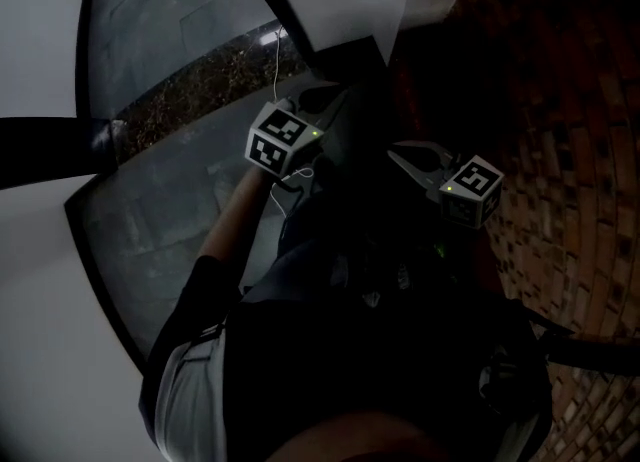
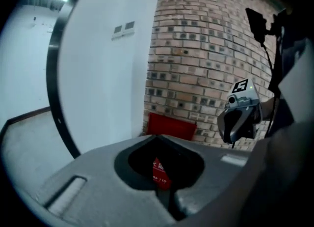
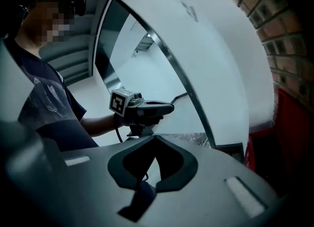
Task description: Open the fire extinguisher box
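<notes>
Dim corridor. White wall (image 2: 103, 73) fills the left of the left gripper view, with the brick wall (image 2: 206, 49) to its right. Grey tiled floor (image 1: 170, 200) is at the left of the head view. Red fire extinguisher box (image 2: 169, 125) sits low on the brick, centre frame. Left gripper (image 2: 157, 137) and right gripper (image 3: 156, 137) are both raised mid-air, apart from the box. Jaw tips are pressed together on both, nothing between them.

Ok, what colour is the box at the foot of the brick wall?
The box is red, clearest in the left gripper view.
</notes>
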